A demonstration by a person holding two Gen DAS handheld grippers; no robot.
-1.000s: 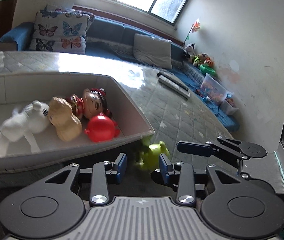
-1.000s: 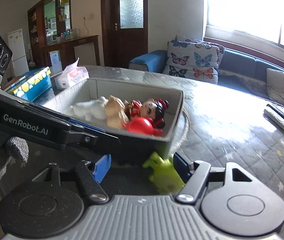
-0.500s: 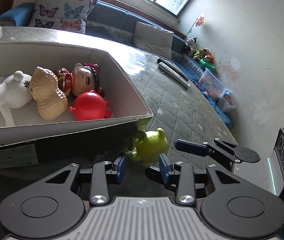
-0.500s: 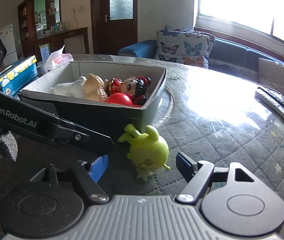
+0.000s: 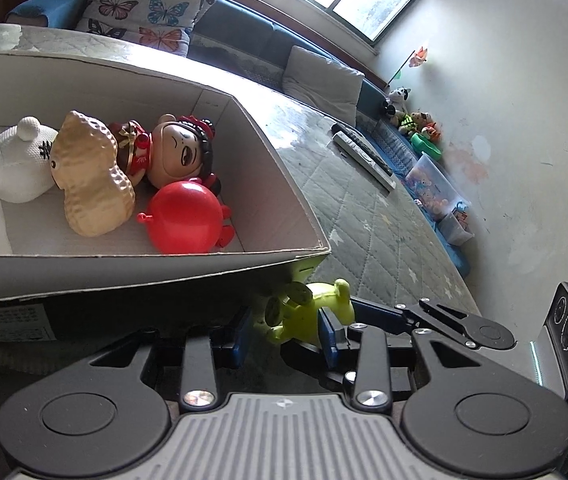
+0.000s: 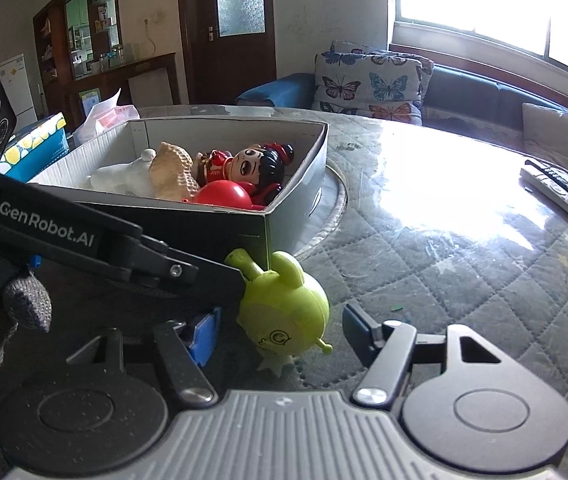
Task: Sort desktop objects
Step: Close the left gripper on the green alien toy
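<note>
Green toy (image 6: 284, 312) lies on the quilted table (image 6: 464, 264), right by the corner of the cardboard box (image 6: 292, 184). Left gripper (image 5: 284, 330) has its blue fingers (image 5: 326, 334) around the toy, but I cannot tell if they squeeze it. Right gripper (image 6: 280, 334) is spread wide with the toy between its fingers, not touching. Inside the box lie a red ball toy (image 5: 186, 218), a peanut (image 5: 92, 178), a doll (image 5: 180, 152) and a white bear (image 5: 0, 168).

In the right wrist view, the box (image 6: 284, 216) wall blocks the centre, touching the green toy (image 6: 284, 304). The left gripper (image 6: 96, 248) crosses the left side. The counter (image 6: 464, 248) at right is open up to the remotes (image 6: 560, 192).
</note>
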